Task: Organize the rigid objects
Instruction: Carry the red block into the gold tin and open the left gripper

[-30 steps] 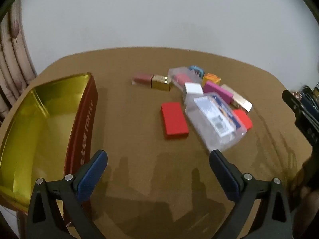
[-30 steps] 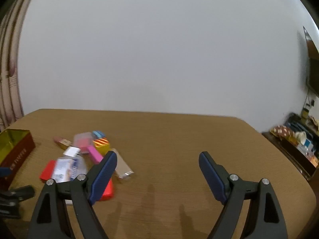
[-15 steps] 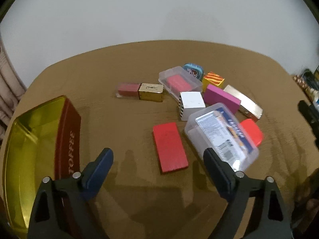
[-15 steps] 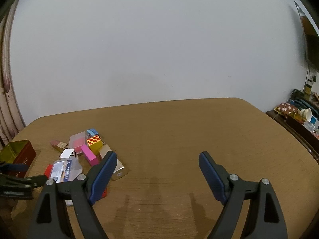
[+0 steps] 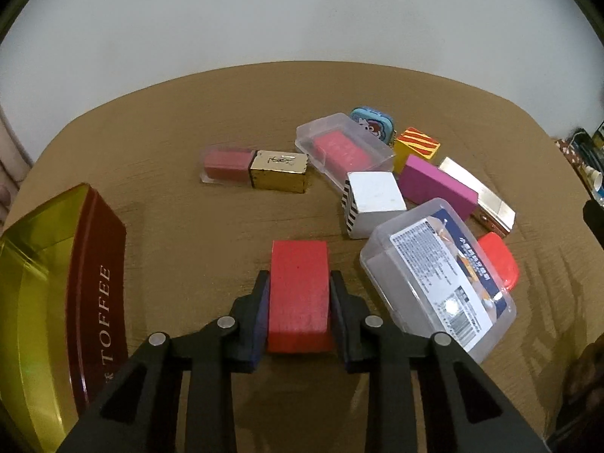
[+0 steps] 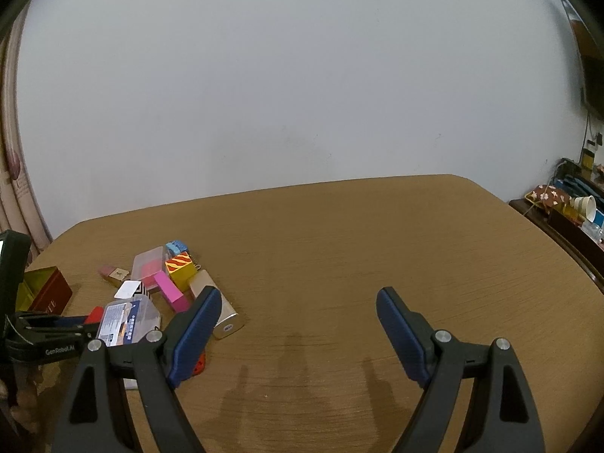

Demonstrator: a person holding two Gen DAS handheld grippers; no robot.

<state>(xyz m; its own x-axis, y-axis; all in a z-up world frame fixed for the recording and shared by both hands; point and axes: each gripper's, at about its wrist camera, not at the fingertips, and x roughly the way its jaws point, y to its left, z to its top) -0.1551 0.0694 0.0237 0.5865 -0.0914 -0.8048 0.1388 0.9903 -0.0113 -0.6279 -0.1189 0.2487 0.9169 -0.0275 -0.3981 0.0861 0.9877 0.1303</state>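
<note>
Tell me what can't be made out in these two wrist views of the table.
- Red lidded box: left wrist view, mostly hidden behind the labelled clear box.
- Label print on that clear box: too small and blurred to read.
- Toffee tin: cut off by the left edge; its floor is partly unseen.
- Red block under the left gripper: its sides are covered by the pads.

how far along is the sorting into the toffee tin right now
Barely begun. Done: nothing shows inside the toffee tin, though only part of its interior is visible. In hand: the left gripper, jaws just closed, clamps the red block. Left: the other pieces on the table; the right gripper is open, empty.
</note>
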